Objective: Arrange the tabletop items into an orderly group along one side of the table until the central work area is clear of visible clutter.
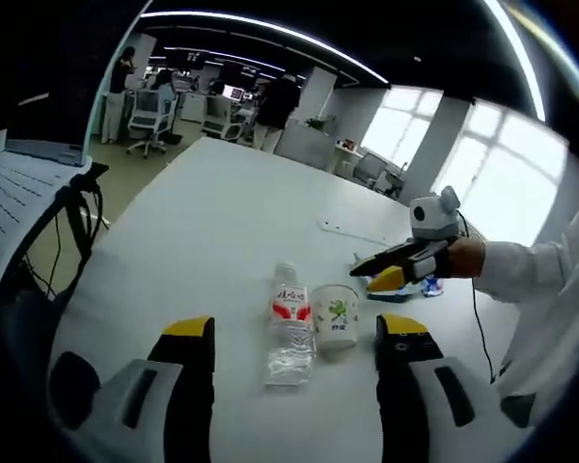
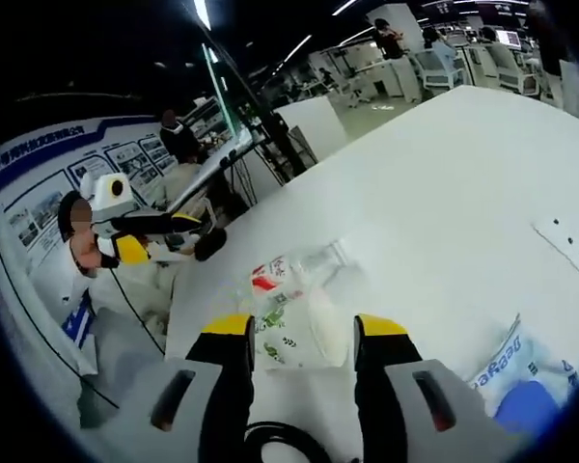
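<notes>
A clear plastic bottle (image 1: pixel 289 333) with a red and white label lies on its side on the white table (image 1: pixel 212 222). A white paper cup (image 1: pixel 335 316) with a green print stands touching its right side. My left gripper (image 1: pixel 294 328) hovers open just short of both. My right gripper (image 1: pixel 391 270), held by a hand in a white sleeve, comes in from the right over a blue and white packet (image 1: pixel 430 286). In the right gripper view, my right gripper (image 2: pixel 304 326) is open, facing the cup (image 2: pixel 304 338) and bottle (image 2: pixel 294 270). The packet (image 2: pixel 521 376) lies to its right, and the left gripper (image 2: pixel 169 227) is at the left.
A thin flat white strip (image 1: pixel 352 231) lies further out on the table, also seen as a strip (image 2: pixel 565 241) in the right gripper view. A stand with dangling cables (image 1: pixel 77 217) is off the table's left edge. Office chairs (image 1: pixel 150 121) and people stand far behind.
</notes>
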### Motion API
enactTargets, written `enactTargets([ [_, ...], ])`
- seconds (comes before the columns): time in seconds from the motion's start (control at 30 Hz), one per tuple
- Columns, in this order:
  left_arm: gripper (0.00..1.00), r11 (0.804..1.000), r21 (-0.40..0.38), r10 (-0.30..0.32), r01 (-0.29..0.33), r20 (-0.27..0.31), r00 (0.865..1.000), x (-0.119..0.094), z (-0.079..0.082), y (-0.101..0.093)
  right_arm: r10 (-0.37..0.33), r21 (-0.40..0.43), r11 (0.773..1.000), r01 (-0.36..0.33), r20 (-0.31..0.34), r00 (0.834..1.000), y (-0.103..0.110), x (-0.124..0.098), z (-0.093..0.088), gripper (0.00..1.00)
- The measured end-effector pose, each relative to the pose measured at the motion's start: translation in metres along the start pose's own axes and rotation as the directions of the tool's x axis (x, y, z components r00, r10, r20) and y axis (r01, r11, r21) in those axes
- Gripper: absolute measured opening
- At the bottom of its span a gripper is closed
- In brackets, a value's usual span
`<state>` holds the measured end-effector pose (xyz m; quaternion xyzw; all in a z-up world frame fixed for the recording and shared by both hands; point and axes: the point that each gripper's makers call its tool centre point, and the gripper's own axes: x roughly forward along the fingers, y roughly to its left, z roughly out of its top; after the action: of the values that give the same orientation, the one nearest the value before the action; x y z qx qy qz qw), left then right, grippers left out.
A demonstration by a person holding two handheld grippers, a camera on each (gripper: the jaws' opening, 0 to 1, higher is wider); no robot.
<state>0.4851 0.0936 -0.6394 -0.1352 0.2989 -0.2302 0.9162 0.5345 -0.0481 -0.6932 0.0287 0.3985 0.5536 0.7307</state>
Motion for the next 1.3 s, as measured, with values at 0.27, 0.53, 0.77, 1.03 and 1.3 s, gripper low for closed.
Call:
enactTargets([
  [0.27,0.67,0.999,-0.024,0.03,-0.03,0.011,0.999,-0.002,-0.008,0.013,0.091,-0.038,0.995,-0.094,-0.074,0.993,-0.002,0.012,-0.005,0.29],
  [0.53,0.66,0.998,-0.044,0.042,-0.042,0.013,0.999,0.001,-0.012,0.018,0.175,-0.035,0.983,-0.181,-0.137,0.975,0.002,0.015,-0.012,0.11],
  [0.77,0.64,0.998,-0.054,0.036,-0.035,0.024,0.999,0.005,-0.013,0.013,0.217,-0.022,0.974,-0.224,-0.174,0.961,0.014,0.009,-0.016,0.06],
  [1.03,0.64,0.998,-0.062,0.028,-0.026,0.029,0.999,0.004,-0.015,0.007,0.271,-0.038,0.958,-0.284,-0.205,0.94,0.038,-0.005,-0.018,0.0],
  [1.3,0.63,0.997,-0.071,0.023,-0.019,0.051,0.998,-0.003,-0.014,0.003,0.194,-0.162,0.957,-0.241,-0.26,0.946,0.045,-0.019,-0.016,0.0],
])
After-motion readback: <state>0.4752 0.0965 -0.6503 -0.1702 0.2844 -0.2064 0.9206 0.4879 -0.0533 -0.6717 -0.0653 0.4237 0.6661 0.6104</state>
